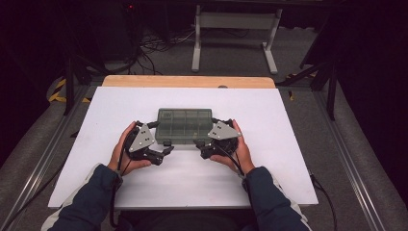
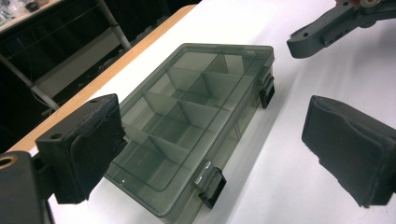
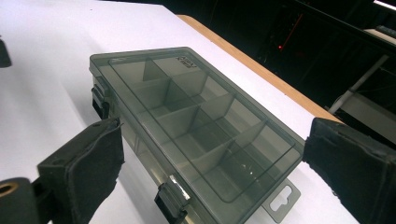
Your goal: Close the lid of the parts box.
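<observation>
Left gripper: nearest item, held in the person's left hand at the near left of the box. Jaws apart, nothing between them. In the left gripper view the dark pads frame the box's near-left corner, touching nothing.

Right gripper: held in the right hand at the near right of the box. Jaws apart, empty. In the right gripper view its pads straddle the right end of the box without contact.

Box: clear smoky plastic organiser, lid shut, lying flat near the middle of the counter, long side facing the person. Inner dividers form two rows of compartments; all look empty through the lid.

Latches: two dark clips on the near long side, both seemingly fastened. A second one sits farther along that edge. Each gripper lines up roughly with one clip, a likely reason for the mirrored hold.

Hang tab: clear slotted tab at the right end of the box.

Counter: white sheet over a wooden top, whose far edge is exposed.

Judgement: both grippers seem poised to release the clips or steady the box; nothing gripped yet.
</observation>
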Motion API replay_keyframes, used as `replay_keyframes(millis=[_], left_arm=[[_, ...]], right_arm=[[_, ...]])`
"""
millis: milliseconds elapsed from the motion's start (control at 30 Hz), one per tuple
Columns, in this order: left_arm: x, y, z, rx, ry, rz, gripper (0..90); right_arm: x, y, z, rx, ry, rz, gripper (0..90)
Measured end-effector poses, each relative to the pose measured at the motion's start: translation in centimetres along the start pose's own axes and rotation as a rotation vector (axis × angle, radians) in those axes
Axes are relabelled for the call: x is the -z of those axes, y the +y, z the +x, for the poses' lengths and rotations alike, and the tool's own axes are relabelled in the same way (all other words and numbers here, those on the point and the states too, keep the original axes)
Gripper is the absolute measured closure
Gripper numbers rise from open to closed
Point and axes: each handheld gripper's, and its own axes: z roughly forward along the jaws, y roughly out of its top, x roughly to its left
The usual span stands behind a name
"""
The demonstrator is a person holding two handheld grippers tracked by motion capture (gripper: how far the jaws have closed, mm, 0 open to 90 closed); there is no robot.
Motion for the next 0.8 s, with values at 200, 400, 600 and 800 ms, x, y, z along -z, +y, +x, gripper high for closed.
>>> replay_keyframes(millis=[200, 400, 600, 800], left_arm=[[0.4, 0.1, -0.1, -0.001, 0.004, -0.009, 6.4], [0.6, 0.2, -0.3, -0.004, 0.001, -0.014, 6.3], [0.8, 0.2, -0.4, -0.010, 0.003, -0.013, 6.3], [1.1, 0.2, -0.6, -0.012, 0.001, -0.017, 6.4]], right_arm=[[0.4, 0.0, 0.1, 0.005, -0.006, -0.004, 5.1], [0.7, 0.1, 0.1, 0.007, -0.004, -0.007, 5.1], [0.9, 0.1, 0.3, 0.009, -0.004, -0.008, 5.1], [1.2, 0.0, 0.4, 0.013, -0.006, -0.005, 5.1]])
